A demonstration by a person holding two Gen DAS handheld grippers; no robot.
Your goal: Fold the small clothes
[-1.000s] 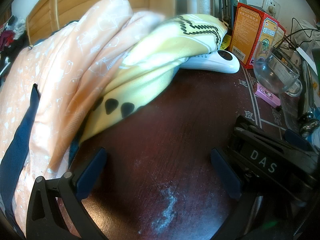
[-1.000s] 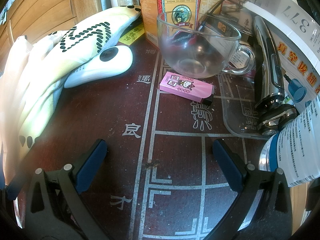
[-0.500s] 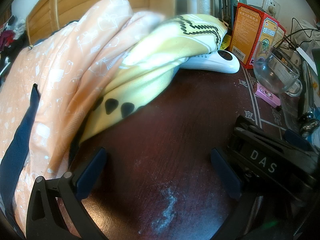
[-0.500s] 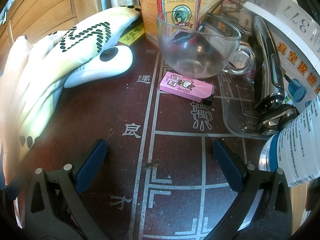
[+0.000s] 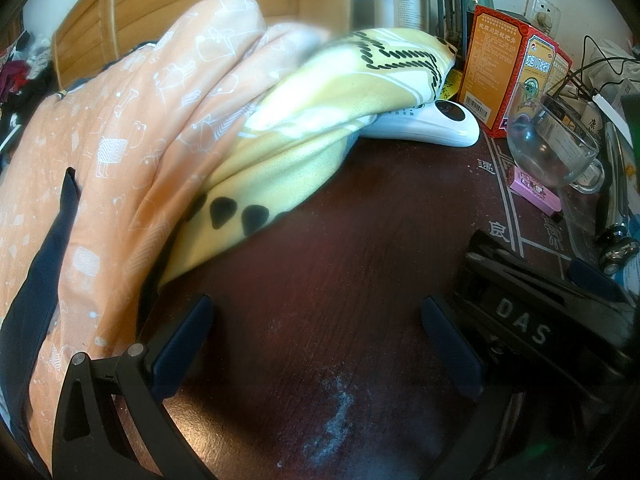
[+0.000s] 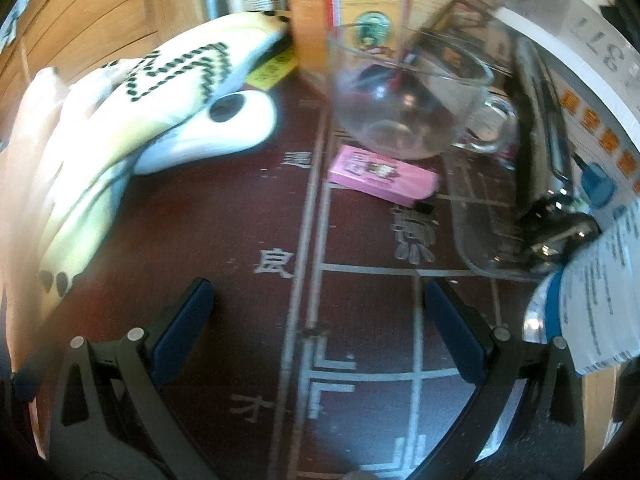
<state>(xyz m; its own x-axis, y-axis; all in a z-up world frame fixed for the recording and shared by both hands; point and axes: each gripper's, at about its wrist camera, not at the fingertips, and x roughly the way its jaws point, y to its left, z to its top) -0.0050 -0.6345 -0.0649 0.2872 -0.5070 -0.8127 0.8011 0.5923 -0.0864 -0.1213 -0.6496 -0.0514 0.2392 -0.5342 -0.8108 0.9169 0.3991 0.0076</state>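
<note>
You are holding the left gripper (image 5: 316,340) low over the dark wooden table (image 5: 360,240), with its fingers spread wide and nothing between them. Taking the white handset (image 5: 436,128) as the landmark: far to the left of it, the orange printed garment (image 5: 132,128) is lying in a heap, with a dark navy strip (image 5: 48,256) running across its near side. Between that heap and the handset, the yellow garment (image 5: 320,120) with black markings is lying bunched, its upper fold resting on the handset's left end. Neither garment is touching a gripper.

Just to the right of the handset, behind it, the red and orange box (image 5: 508,76) is standing upright. Farther right, the glass cup (image 6: 404,100) is sitting with its handle pointing away from the handset, and the pink packet (image 6: 384,178) is lying flat just in front of the cup.

You are holding the right gripper (image 6: 320,328) over the table's white painted lines, to the right of and nearer than the handset. Its fingers are spread wide and are gripping nothing. The right wrist view is blurred, so the print on the box is unreadable.
</note>
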